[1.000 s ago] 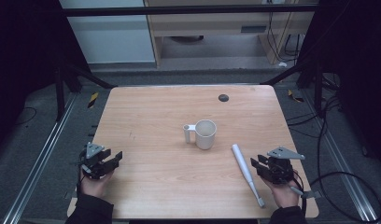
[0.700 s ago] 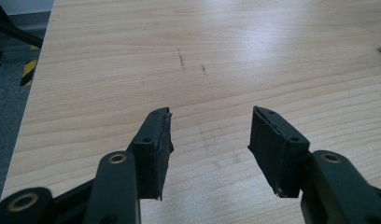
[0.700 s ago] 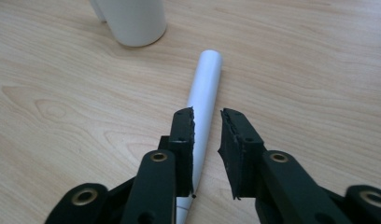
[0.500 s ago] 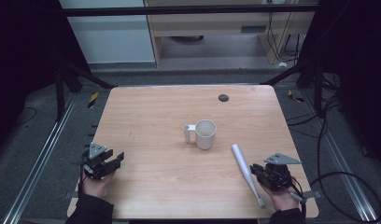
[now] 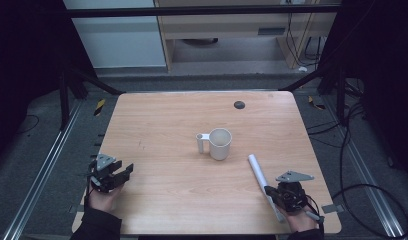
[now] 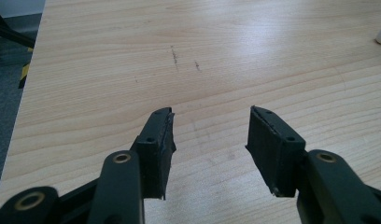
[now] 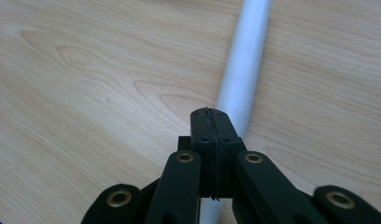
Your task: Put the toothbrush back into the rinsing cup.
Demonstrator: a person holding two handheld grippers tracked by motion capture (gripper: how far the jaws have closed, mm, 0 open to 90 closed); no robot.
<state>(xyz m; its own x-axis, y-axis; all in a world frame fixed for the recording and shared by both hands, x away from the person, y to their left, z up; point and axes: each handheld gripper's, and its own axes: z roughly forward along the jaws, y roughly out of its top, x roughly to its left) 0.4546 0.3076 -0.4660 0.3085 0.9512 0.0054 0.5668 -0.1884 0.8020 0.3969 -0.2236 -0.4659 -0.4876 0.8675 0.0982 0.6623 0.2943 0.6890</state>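
Tongs first: the right gripper [image 7: 211,116] has just been closing and its jaws now meet pad to pad with nothing between them, sitting directly over the white tube [image 7: 242,70], which lies flat on the table [image 5: 162,125] near its right front edge. The left gripper [image 6: 209,140] rests with jaws apart over bare wood at the left front. A white mug [image 5: 218,143] stands mid-table, just beyond the tube's far end. Pressing down with closed jaws could, I judge, roll the round tube sideways toward the edge.
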